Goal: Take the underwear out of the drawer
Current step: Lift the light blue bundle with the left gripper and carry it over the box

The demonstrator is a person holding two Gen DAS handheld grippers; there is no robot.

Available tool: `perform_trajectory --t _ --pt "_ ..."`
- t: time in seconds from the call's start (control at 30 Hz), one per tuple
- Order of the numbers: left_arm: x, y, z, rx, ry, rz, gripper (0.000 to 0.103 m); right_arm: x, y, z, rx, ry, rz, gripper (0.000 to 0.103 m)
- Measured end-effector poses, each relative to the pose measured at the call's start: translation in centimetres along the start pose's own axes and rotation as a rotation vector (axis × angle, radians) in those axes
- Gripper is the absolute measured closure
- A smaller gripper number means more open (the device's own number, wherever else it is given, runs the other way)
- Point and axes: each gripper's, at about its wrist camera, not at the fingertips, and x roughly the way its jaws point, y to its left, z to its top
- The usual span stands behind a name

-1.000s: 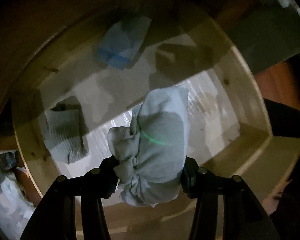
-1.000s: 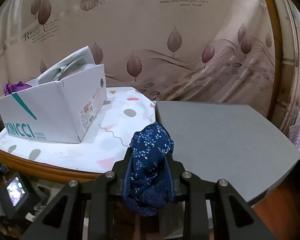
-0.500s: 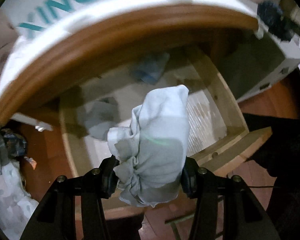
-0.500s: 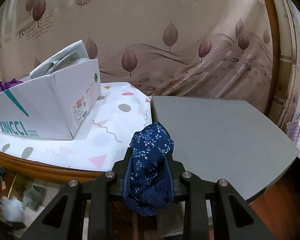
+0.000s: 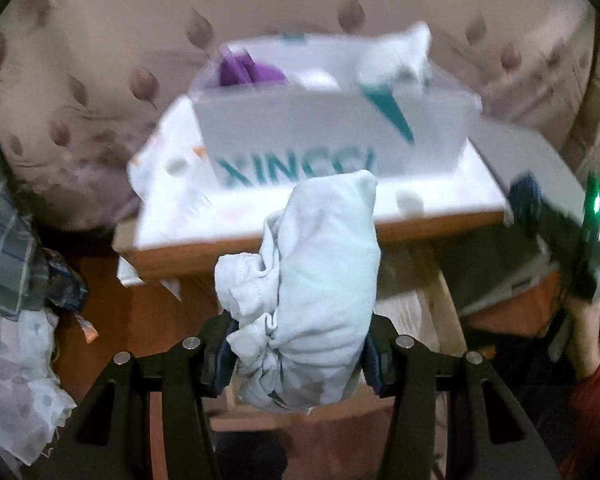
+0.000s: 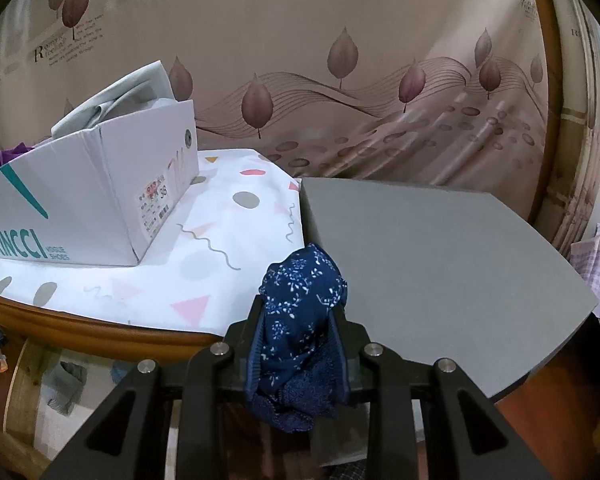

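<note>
My left gripper (image 5: 298, 344) is shut on a bunched pale grey-white underwear (image 5: 312, 292), held up in the air in front of the wooden table edge (image 5: 284, 244). My right gripper (image 6: 298, 328) is shut on a navy floral underwear (image 6: 300, 320), held above the table's front edge near the grey board (image 6: 432, 264). The open drawer (image 6: 40, 396) shows low at the left of the right wrist view, with a grey garment (image 6: 66, 388) lying in it.
A white XINCCI shoe box (image 6: 80, 204) holding clothes stands on the patterned tablecloth (image 6: 204, 264); it also shows in the left wrist view (image 5: 332, 136). A leaf-patterned curtain (image 6: 340, 80) hangs behind. Clothes (image 5: 16, 320) lie on the floor at the left.
My left gripper has risen out of the drawer with the pale underwear and now faces the table top and box. The right gripper has moved slightly closer to the table, still holding the navy piece.
</note>
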Motion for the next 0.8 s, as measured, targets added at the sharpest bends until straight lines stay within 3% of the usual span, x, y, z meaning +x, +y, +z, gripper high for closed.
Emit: perform_trajectory --t 0.23,0.4,0.63,0.8 --pt "-4.6 2.6 6.6 -0.05 -0.115 0.062 0.056 0.2 0.0 -0.2 -0.002 0.009 0.0 0.074" --pt "-5.8 3.3 11.5 -0.065 -0.16 0.062 0.056 0.4 0.1 -0.1 -0.003 0.005 -0.005 0.074" --pt "-2.0 3.5 17.6 -0.06 -0.128 0.063 0.056 0.4 -0.1 -0.2 0.003 0.007 -0.007 0.074" --pt "1.6 3.9 18.9 -0.068 -0.099 0.07 0.055 0.5 -0.2 0.0 0.007 0.0 -0.019 0.074"
